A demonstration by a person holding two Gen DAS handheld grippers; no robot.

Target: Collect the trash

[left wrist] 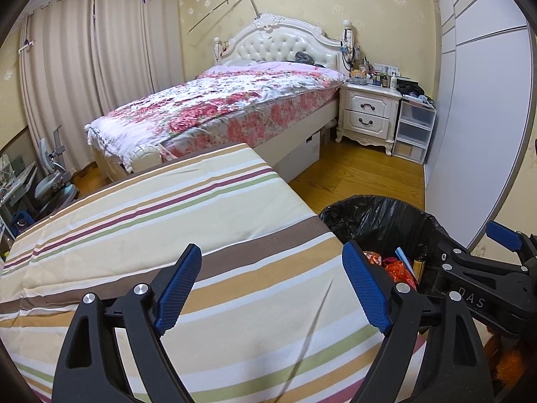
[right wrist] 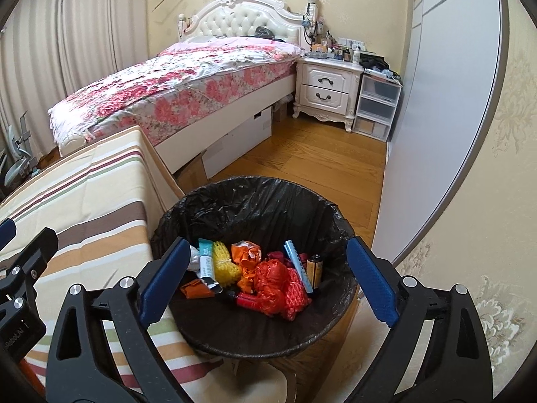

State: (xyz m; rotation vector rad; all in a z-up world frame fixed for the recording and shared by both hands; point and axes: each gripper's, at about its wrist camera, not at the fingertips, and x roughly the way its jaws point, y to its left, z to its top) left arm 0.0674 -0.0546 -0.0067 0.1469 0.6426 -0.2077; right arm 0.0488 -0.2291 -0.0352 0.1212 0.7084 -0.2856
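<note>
A bin with a black liner (right wrist: 255, 198) stands on the floor beside a table under a striped cloth (right wrist: 84, 194). In it lies trash: red netting (right wrist: 278, 285), an orange wrapper (right wrist: 246, 255), a yellow foam net (right wrist: 223, 265), a white tube (right wrist: 206, 265) and a battery (right wrist: 315, 267). My right gripper (right wrist: 268, 248) hangs open over the bin with nothing between its fingers. Over the striped cloth (left wrist: 167, 218) my left gripper (left wrist: 272, 248) is open and empty too. The bin (left wrist: 369, 215) shows at the left view's right side, partly hidden by a blue finger (left wrist: 362, 278).
A bed with a floral quilt (right wrist: 174, 84) fills the back. A white nightstand (right wrist: 327, 89) and plastic drawers (right wrist: 377, 104) stand to its right, a wardrobe door (right wrist: 446, 117) along the right wall. Wooden floor (right wrist: 302, 158) lies between. A white box (right wrist: 241, 137) sits under the bed.
</note>
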